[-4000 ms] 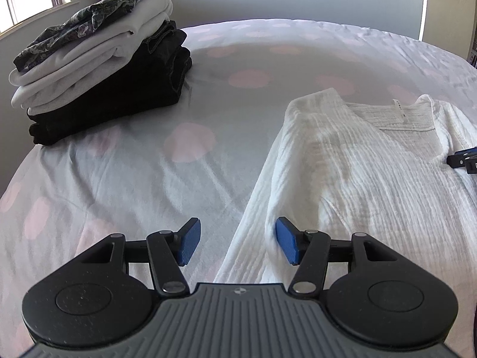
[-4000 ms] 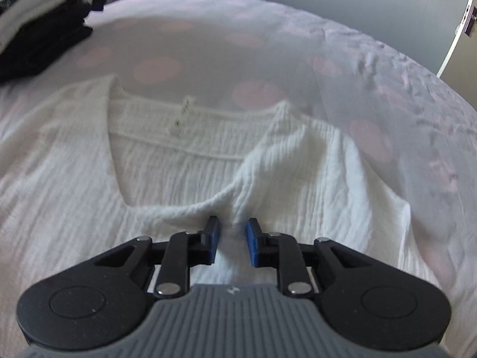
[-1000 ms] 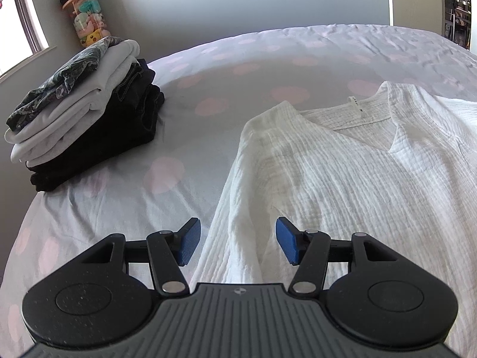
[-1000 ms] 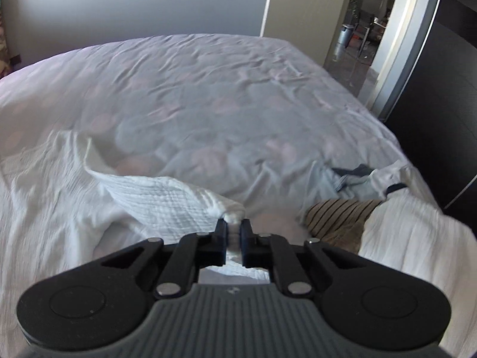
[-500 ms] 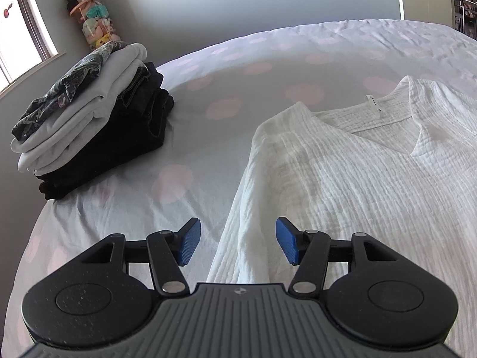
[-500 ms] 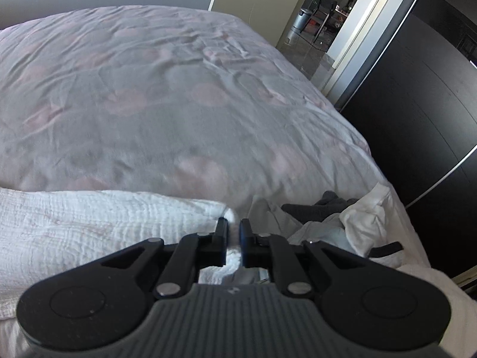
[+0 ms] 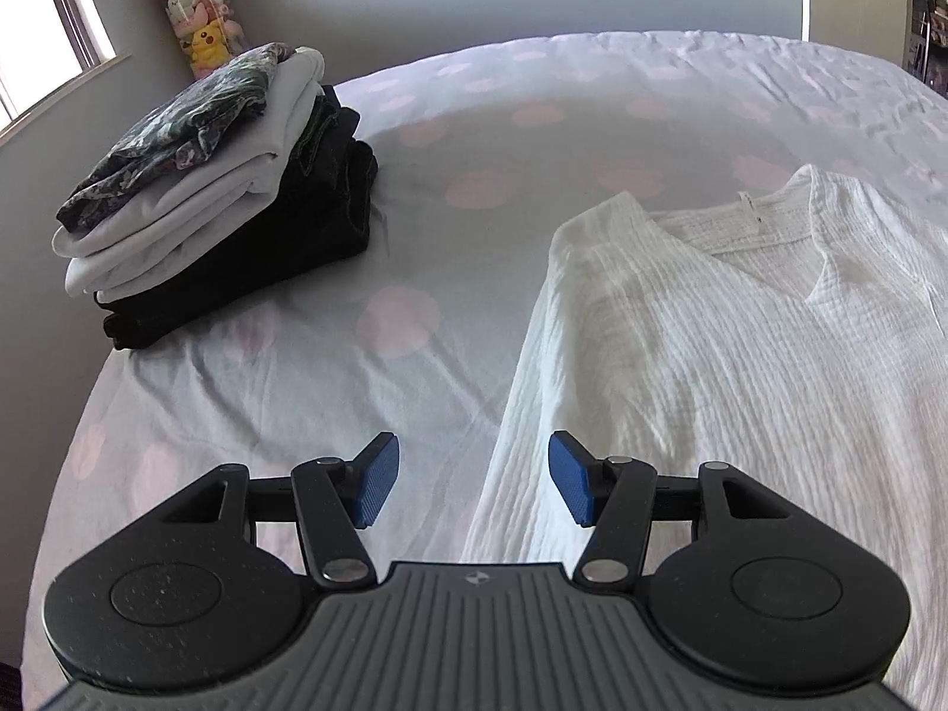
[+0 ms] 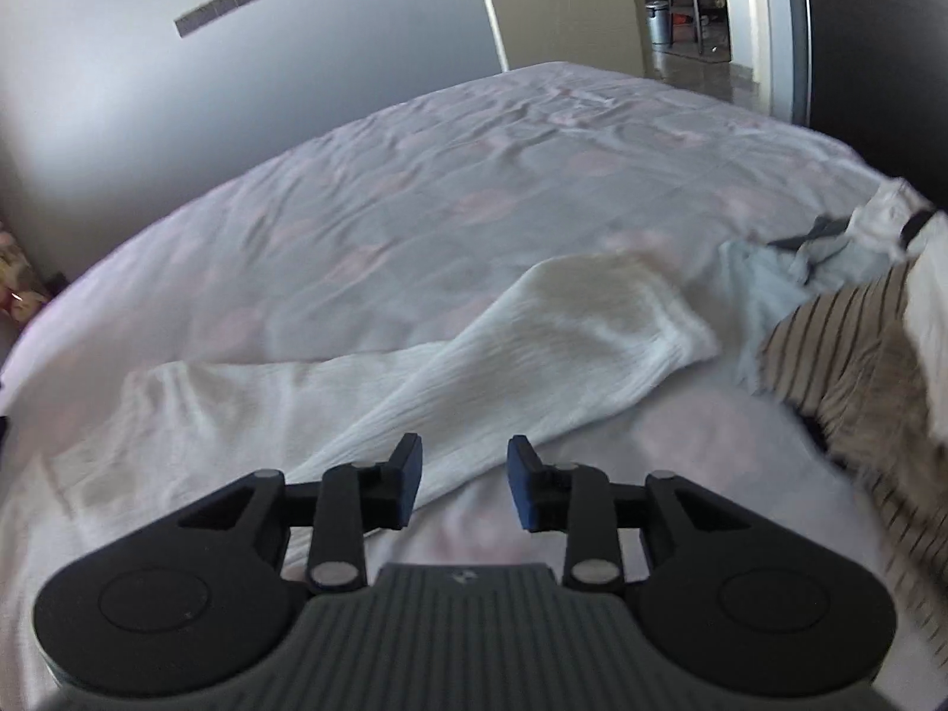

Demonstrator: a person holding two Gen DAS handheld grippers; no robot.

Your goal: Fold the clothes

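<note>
One white blouse [image 7: 740, 355], one stack of folded clothes [image 7: 219, 201], one heap of unfolded clothes [image 8: 853, 320], two grippers.

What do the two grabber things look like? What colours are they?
The left gripper and the right gripper look the same. Each has two flat blue fingers with bumpy faces, on black jointed bars with silver pins. Behind the bars sit two round black discs and a grey ridged body with a small round mark in the middle. No cables or sleeves show.
</note>
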